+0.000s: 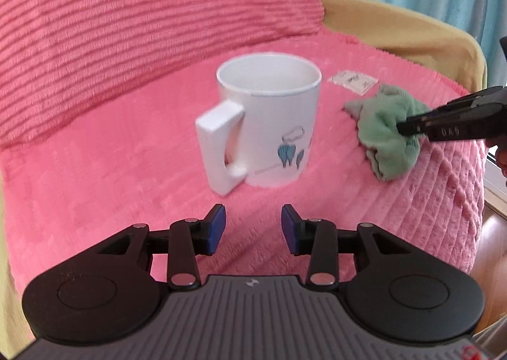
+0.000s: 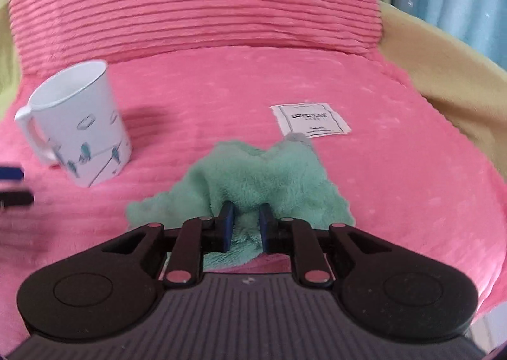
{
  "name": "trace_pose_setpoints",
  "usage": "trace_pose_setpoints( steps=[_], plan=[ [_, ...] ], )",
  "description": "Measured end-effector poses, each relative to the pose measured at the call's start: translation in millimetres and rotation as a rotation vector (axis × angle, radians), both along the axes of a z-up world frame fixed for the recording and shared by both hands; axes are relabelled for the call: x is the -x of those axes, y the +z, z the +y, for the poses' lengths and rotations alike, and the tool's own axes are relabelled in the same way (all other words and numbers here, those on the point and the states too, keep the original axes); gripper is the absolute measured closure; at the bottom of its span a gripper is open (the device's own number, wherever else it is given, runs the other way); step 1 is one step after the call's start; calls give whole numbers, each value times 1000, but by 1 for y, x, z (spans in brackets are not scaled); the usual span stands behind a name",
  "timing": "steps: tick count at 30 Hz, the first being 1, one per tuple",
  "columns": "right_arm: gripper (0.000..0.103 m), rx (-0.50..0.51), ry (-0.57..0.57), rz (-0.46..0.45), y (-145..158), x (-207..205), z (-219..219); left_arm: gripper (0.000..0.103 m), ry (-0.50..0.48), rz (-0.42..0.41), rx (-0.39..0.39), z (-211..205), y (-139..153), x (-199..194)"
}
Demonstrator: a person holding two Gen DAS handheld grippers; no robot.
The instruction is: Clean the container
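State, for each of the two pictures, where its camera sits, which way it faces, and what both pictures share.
Left wrist: sits behind the open left claw, facing the mug; right claw enters from the right.
Right wrist: sits behind the right claw, which grips the green cloth; left claw's tips at the left edge.
Shared: mug, cloth, white label, pink cushion.

Left hand-held gripper (image 1: 253,228) jaws apart, empty; right hand-held gripper (image 2: 246,226) jaws pinching cloth (image 2: 269,182).

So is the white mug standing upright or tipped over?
Upright: the mug stands on its base on the pink cushion, its open rim facing up.
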State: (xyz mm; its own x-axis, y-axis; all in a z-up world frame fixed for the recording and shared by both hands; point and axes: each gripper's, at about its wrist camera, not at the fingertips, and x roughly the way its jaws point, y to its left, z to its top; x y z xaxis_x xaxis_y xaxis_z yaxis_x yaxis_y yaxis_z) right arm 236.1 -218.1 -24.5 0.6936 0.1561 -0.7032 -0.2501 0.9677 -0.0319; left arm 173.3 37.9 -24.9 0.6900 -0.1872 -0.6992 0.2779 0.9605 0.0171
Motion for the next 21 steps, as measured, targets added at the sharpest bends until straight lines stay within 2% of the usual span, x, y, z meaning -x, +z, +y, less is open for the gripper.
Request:
trace_pose_setpoints(
  steps=[1,3,6,10,13,17,21],
  plan=[
    [90,-6,-10,8,1,-1,-1,55,11,19,7,-1,0,-1],
    [90,9,-16,12,4,1,3,46,29,51,29,-2,-1,-3],
    [89,3,-39,15,15,8,8,42,57,88,27,-5,-3,-3],
    [89,-131,-91,-73,41,35,0,41,106,113,-6,-10,-4,4],
    [86,-241,-105,-136,51,67,-3,32,140,115,-24,-13,-1,10],
    [85,-294,-78,-113,40,101,4,27,156,104,-36,-19,4,21],
    [85,-265,-142,-112,32,118,14,15,184,78,-67,-21,6,39]
  ],
)
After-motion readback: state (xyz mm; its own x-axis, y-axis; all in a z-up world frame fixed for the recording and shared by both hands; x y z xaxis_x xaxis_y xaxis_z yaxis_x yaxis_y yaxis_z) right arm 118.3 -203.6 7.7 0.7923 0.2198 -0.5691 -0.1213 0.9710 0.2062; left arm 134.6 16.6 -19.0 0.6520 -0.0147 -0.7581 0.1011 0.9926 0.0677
